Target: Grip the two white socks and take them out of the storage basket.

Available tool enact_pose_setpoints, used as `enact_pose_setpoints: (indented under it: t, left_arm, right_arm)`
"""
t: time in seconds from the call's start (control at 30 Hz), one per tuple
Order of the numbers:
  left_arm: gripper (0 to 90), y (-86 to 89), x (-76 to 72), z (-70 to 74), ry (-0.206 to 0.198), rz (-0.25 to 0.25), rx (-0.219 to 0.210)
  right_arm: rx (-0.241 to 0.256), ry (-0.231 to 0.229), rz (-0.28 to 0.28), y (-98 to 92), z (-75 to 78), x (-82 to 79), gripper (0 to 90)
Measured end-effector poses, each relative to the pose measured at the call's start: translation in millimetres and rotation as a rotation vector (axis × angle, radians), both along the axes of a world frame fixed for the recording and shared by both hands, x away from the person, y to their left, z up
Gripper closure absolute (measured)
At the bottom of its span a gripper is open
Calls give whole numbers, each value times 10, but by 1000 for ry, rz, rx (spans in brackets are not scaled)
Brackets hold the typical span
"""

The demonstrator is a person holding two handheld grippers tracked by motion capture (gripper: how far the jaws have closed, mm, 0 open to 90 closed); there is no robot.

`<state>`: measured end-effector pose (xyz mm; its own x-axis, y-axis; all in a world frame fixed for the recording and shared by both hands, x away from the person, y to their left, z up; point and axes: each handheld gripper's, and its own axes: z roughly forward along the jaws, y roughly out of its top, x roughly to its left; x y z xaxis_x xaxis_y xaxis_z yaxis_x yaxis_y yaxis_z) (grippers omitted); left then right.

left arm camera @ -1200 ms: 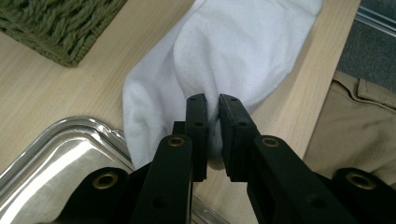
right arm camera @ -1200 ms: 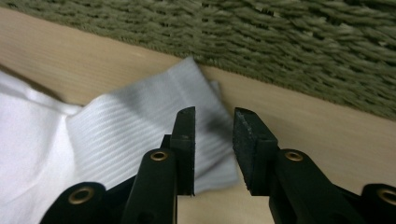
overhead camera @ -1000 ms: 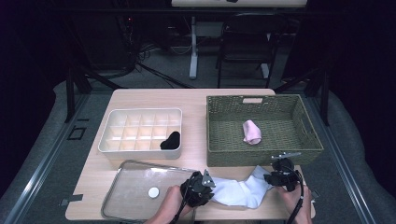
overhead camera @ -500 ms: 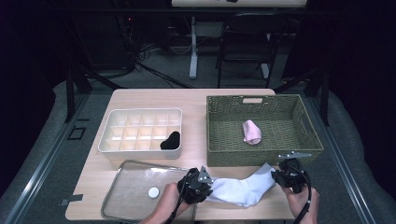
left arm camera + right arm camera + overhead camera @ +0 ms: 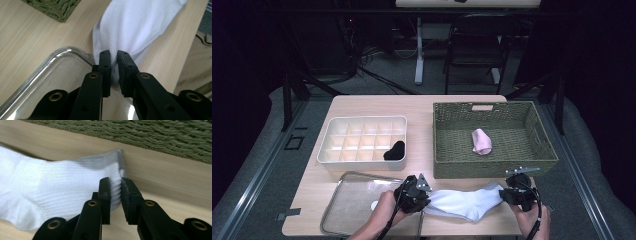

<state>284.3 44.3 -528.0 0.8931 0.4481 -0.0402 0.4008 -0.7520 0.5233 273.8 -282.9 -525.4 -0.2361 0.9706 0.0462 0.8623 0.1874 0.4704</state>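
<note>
Grippers pinched both ends of a white ribbed cotton sock point(image 5: 464, 202) lying on the pale wooden table point(image 5: 372, 107) before the green woven basket point(image 5: 447, 125): left gripper point(image 5: 113, 56) clamped the toe beside the clear glass tray point(image 5: 337, 210), right gripper point(image 5: 115, 183) the cuff.
</note>
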Motion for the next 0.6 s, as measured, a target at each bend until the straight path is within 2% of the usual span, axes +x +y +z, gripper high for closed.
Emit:
enact_pose_setpoints:
  t: [0.13, 0.2, 0.27, 0.3, 0.33, 0.43, 0.5, 0.6]
  left_arm:
    - [796, 2, 21, -8, -1, -1, 7]
    - [730, 7, 33, -7, 13, 1, 29]
    - [653, 22, 46, 16, 17, 16, 31]
    - [599, 33, 51, 38, 18, 29, 26]
    - [568, 46, 56, 61, 10, 35, 17]
    - [518, 96, 68, 131, -7, 69, -22]
    - [493, 125, 88, 147, -13, 95, -40]
    - [480, 130, 116, 115, -8, 122, -35]
  right_arm:
    - [-2, 11, 4, -21, -60, 33, 778]
    - [-16, 25, 7, -36, -75, 45, 731]
    - [-23, 25, 2, -58, -90, 51, 687]
    - [-19, 29, 2, -82, -80, 51, 679]
    - [-6, 3, -1, -99, -67, 46, 679]
    - [9, -31, -15, -147, -22, 46, 671]
    - [9, -10, -6, -166, -47, 67, 667]
    - [23, 18, 12, -165, -122, 107, 653]
